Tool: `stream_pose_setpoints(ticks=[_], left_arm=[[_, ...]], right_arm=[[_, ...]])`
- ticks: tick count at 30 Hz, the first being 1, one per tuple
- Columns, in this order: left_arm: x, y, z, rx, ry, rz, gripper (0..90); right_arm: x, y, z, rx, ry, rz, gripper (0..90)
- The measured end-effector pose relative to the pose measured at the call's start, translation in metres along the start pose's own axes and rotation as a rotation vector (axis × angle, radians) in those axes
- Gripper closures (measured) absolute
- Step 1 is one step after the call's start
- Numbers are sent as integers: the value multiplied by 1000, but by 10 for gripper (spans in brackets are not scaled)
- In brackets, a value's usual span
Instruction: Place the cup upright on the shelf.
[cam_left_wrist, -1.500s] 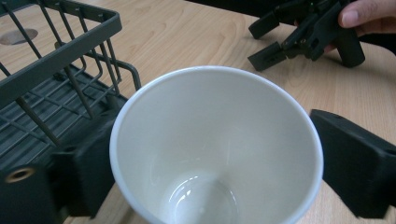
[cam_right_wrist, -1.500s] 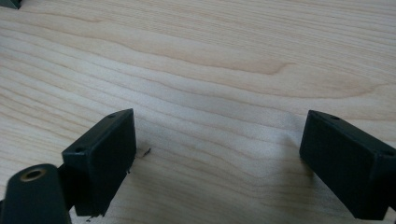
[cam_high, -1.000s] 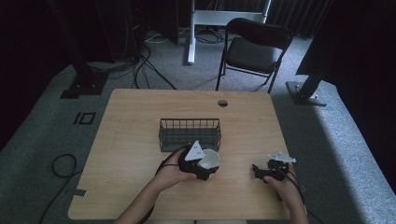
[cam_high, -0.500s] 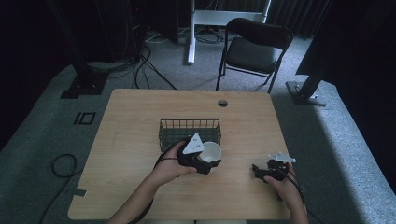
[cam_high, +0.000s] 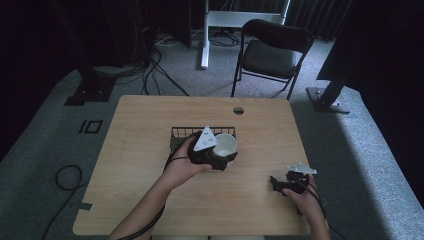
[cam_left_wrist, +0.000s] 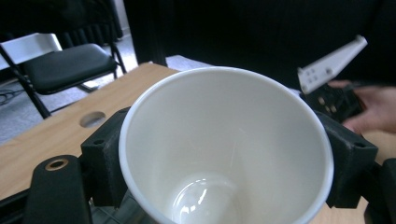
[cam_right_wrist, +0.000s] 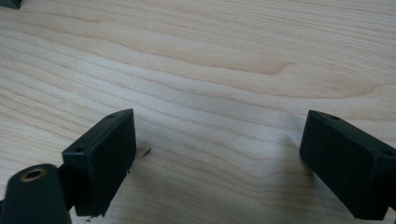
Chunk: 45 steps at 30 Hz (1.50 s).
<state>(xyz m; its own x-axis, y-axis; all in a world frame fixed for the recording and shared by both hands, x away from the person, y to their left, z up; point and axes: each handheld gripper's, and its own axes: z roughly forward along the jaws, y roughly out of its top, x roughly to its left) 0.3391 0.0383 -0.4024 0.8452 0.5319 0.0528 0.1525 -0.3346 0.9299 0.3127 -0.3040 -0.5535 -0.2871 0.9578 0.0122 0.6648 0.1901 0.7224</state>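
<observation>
Cup (cam_high: 225, 145) lifted toward basket (cam_high: 181, 134), between fingers (cam_left_wrist: 348, 158).

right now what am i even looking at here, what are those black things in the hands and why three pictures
A person sits at a wooden table and holds a hand-held tool in each hand: black tongs with two jaws. There is no robot arm.

The high view comes from a fixed camera above the table. The other two come from small cameras riding on each tool, looking along its jaws.

The left tongs are shut on a white cup, held at a black wire basket in the middle of the table. The left gripper view looks straight into that cup; it appears empty.

The right tongs rest low near the table's front right, jaws spread wide, holding nothing. The right gripper view shows bare wood between them.
</observation>
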Motion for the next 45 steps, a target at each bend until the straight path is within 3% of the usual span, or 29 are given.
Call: stream_pose_setpoints(ticks=[4,8,14,15,26,33,45], left_arm=[[4,6,-1,1,46,7,202],[12,9,2,-4,96,-10,202],[25,13,11,-27,150,-78,202],[29,14,14,-41,180,-96,203],[44,3,44,-22,290,-203,203],[49,-10,60,6,310,-225,203],[48,-21,83,38,295,-228,203]], right_arm=[[0,0,0,0,0,0,105],[0,0,0,-1,-1,0,105],[0,0,0,0,0,0,105],[0,0,0,0,0,0,105],[0,0,0,0,0,0,105],[0,0,0,0,0,2,105],[0,0,0,0,0,0,105]])
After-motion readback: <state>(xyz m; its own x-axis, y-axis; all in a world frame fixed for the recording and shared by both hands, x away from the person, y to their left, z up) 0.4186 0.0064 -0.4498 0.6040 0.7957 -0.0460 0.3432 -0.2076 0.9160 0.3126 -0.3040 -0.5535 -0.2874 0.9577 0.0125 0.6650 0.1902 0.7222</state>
